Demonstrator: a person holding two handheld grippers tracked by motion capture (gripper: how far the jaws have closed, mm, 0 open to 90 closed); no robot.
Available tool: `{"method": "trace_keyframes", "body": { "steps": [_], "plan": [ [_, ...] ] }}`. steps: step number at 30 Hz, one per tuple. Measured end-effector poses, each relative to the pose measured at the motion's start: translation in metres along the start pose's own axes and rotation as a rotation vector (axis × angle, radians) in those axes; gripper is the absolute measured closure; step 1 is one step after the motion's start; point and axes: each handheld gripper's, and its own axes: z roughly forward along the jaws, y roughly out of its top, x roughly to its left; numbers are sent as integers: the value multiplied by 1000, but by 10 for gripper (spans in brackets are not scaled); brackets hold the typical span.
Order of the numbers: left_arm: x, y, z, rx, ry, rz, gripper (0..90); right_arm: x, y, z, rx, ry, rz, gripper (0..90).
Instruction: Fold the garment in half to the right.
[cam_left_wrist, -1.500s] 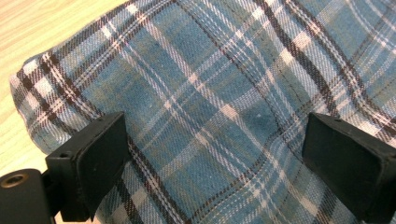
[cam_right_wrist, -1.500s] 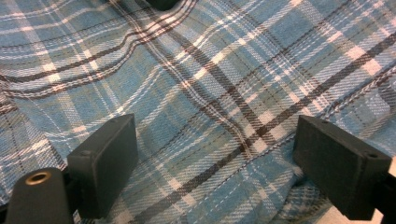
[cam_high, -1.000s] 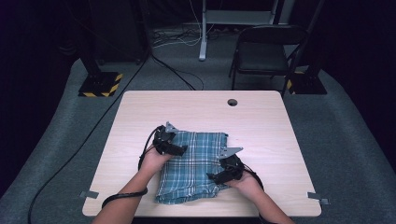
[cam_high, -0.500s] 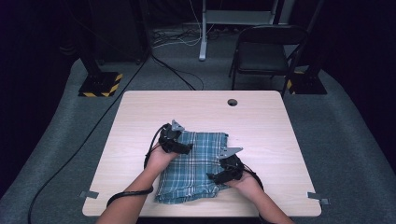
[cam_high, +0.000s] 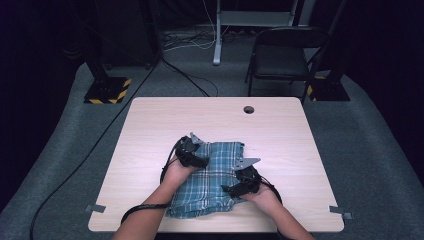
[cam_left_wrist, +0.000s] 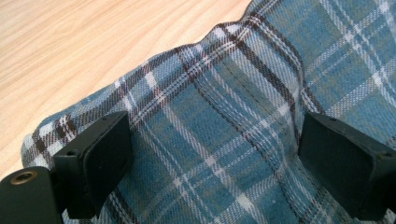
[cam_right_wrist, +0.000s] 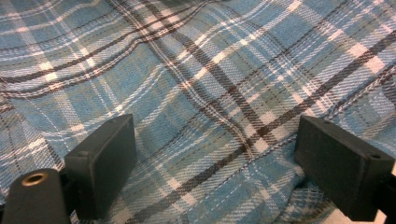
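Note:
A folded blue plaid cloth (cam_high: 216, 176) lies on the near middle of the light wood table (cam_high: 280, 130). My left gripper (cam_high: 199, 161) rests on the cloth's upper left part, jaws wide apart over a raised fold of the plaid cloth (cam_left_wrist: 219, 121) beside its edge. My right gripper (cam_high: 231, 189) sits on the cloth's right side near the front, also open, its black pads (cam_right_wrist: 105, 163) pressed down onto the plaid cloth (cam_right_wrist: 196, 79). Nothing is pinched between either pair of jaws.
A round hole (cam_high: 248, 109) is in the table near its far edge. A black folding chair (cam_high: 280, 57) stands beyond the table at the right. Cables (cam_high: 185, 75) run over the grey floor, and a striped stand base (cam_high: 106, 90) sits at the far left.
My left gripper has slid rightward from the cloth's left edge onto the cloth. The right gripper has stayed put.

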Motion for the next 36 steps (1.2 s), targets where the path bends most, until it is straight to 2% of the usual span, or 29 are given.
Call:
{"method": "trace_keyframes", "body": {
  "steps": [2, 5, 10, 14, 19, 25, 30, 36],
  "plan": [
    [0, 1, -1, 1, -1, -3, 94, 0, 0, 0, 1, 1, 0, 121],
    [1, 4, -5, 8, -14, -29, 94, 0, 0, 0, 1, 4, 1, 120],
    [-1, 13, -14, -48, -50, -50, 99, -1, 0, 1, 4, 6, 2, 117],
    [-9, 19, -9, -43, -53, -33, 97, -1, 0, 1, 5, 7, 2, 117],
    [-13, 16, 3, -4, -17, -13, 90, -1, -1, 1, 2, 6, 4, 117],
    [-19, 15, 9, 3, 29, 13, 89, -1, 0, 1, 1, 3, 7, 117],
    [-18, 14, 8, 0, 26, 16, 89, 0, 0, 1, 1, 0, 5, 118],
    [-14, 16, -2, -11, -11, 5, 89, -1, -1, 1, 1, 5, 4, 117]
  ]
}}
